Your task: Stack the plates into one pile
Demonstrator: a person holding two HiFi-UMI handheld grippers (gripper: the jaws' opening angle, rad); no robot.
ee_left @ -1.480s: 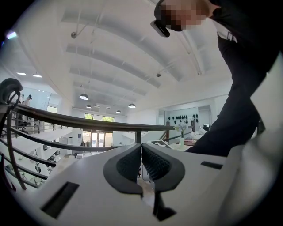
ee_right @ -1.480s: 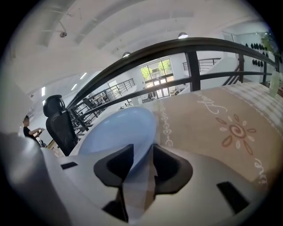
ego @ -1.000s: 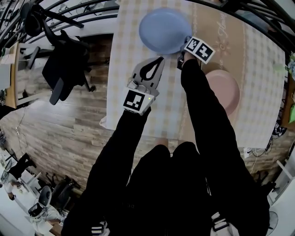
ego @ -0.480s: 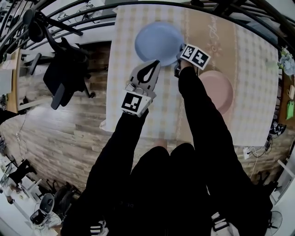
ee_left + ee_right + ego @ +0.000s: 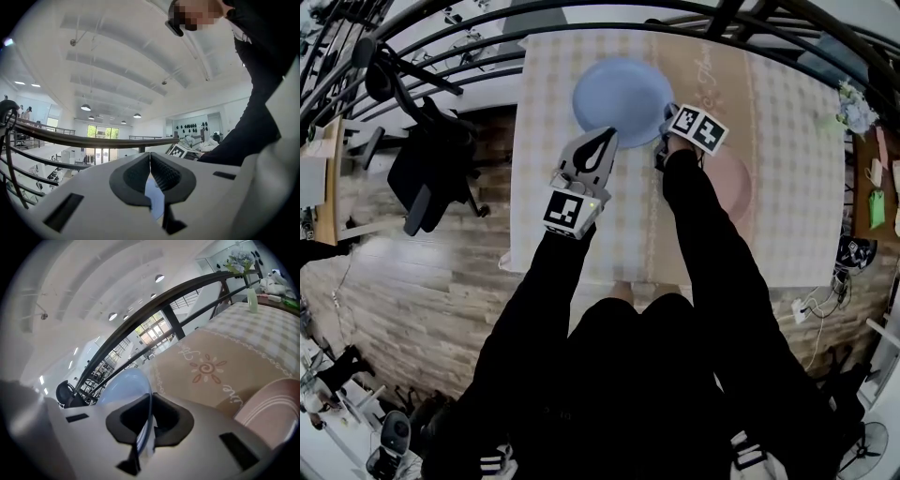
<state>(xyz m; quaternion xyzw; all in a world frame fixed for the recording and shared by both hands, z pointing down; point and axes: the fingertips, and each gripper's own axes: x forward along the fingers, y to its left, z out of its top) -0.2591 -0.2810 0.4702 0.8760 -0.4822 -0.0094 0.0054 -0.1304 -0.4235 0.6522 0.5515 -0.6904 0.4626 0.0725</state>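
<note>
A light blue plate (image 5: pixel 622 92) hangs over the far part of the checked table (image 5: pixel 787 122), held at two spots on its near rim. My left gripper (image 5: pixel 606 136) is shut on the near-left rim; in the left gripper view (image 5: pixel 150 157) a blue sliver of plate (image 5: pixel 153 199) shows between the closed jaws. My right gripper (image 5: pixel 665 133) is shut on the near-right rim, and the blue plate (image 5: pixel 123 385) runs edge-on between its jaws (image 5: pixel 150 399). A pink plate (image 5: pixel 733 183) lies on the table to the right, partly under my right sleeve, and shows as the pink plate (image 5: pixel 272 404) in the right gripper view.
A vase of flowers (image 5: pixel 853 105) stands at the table's far right, seen also as the vase (image 5: pixel 251 296). Dark railings (image 5: pixel 441 52) curve round the far and left sides. The table's left edge (image 5: pixel 516 187) drops to a wooden floor with a black office chair (image 5: pixel 427 141).
Both grippers have come up with the blue plate between them, and the plate and right gripper now sit closer to the pink plate. Both grips are unchanged.
</note>
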